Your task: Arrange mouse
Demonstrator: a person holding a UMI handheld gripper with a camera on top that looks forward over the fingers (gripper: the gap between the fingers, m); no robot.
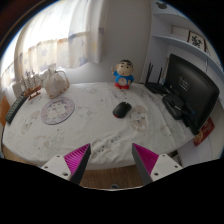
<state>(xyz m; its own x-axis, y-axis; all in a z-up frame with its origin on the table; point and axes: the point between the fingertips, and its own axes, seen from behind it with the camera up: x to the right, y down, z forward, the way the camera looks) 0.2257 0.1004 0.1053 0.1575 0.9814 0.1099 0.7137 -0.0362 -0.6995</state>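
gripper [110,160] fingers spread apart, holding nothing; mouse [121,109] lies on the table [90,125] well beyond the fingers, before a cartoon figure [124,74]; monitor [192,88] stands beside it; no readable writing

A dark mouse [121,109] lies flat on the patterned tablecloth, well beyond the open tool [112,160].

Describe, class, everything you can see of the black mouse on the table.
The mouse is small, dark and rounded, apparently smooth plastic. It lies flat on the pale patterned tablecloth, just in front of the cartoon figurine and left of the monitor. Nothing touches it but the cloth. It lies well beyond the open fingers. Buttons or a cable cannot be made out.
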